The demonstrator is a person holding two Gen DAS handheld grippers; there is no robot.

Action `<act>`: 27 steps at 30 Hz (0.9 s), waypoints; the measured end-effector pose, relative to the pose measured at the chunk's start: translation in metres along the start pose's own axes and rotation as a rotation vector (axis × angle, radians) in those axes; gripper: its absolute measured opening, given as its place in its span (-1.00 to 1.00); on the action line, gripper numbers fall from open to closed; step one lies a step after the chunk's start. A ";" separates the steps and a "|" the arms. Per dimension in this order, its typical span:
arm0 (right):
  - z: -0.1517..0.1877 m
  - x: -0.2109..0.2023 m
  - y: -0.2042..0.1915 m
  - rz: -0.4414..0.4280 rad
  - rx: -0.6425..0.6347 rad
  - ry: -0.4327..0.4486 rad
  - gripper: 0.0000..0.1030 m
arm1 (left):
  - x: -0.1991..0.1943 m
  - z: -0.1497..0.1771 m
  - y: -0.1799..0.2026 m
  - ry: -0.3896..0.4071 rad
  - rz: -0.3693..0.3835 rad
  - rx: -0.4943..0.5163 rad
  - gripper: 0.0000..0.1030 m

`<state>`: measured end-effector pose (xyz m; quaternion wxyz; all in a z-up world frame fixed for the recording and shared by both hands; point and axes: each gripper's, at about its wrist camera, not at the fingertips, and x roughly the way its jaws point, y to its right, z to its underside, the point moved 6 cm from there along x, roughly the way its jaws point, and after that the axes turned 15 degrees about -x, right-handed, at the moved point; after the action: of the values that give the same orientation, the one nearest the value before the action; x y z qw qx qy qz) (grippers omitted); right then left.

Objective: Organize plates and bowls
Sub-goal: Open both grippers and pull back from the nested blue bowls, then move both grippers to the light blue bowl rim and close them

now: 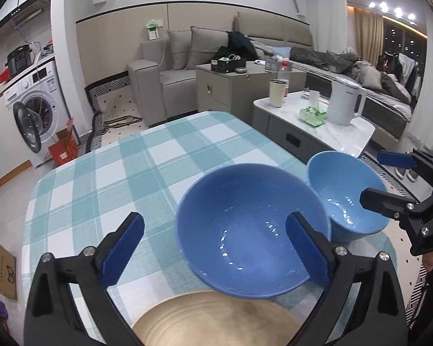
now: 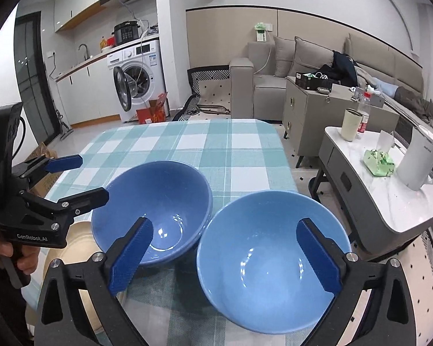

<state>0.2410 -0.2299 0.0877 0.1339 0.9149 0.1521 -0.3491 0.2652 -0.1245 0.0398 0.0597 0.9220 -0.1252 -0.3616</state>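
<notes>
- Seen from the left wrist view, the left gripper [image 1: 215, 248] stands wide open with nothing pressed between its blue pads. The darker blue glazed ceramic bowl [image 1: 245, 230] fills the lower centre of the frame; one pad looks to hang over its basin and the other to its left, over the teal-and-white checked tablecloth [image 1: 106, 178].
- At the bottom edge, the bowl's near rim overlaps a round beige ridged plate [image 1: 216, 320]. Whether it rests on the plate or beside it I cannot tell; if on it, a nudge might tip the bowl.
- Right of centre stands the lighter blue ceramic bowl [image 1: 343, 190], close against the dark one; I cannot tell whether they touch. Any shove to one would likely knock the other.
- From the right wrist view, the right gripper [image 2: 225, 256] is likewise spread open and empty, one pad over the lighter bowl [image 2: 271, 274], one between the bowls.
- Lower right, that bowl seems near the cloth's edge, so a careless push could slide it off.
- At left, the other gripper [image 2: 83, 176] hangs close to the darker bowl [image 2: 156, 201]; crossing paths risks a collision.
</notes>
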 end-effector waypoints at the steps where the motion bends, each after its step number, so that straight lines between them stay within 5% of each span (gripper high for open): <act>1: 0.002 -0.003 0.002 -0.004 0.007 0.005 0.98 | 0.000 -0.001 0.004 -0.001 0.009 0.004 0.94; 27: 0.044 -0.028 0.057 0.061 0.111 -0.030 0.99 | 0.032 -0.017 0.082 -0.052 0.073 0.099 0.96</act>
<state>0.2158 -0.3027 0.0835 0.0957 0.9199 0.1023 -0.3663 0.2841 -0.2122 0.0477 0.0240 0.9089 -0.1781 -0.3763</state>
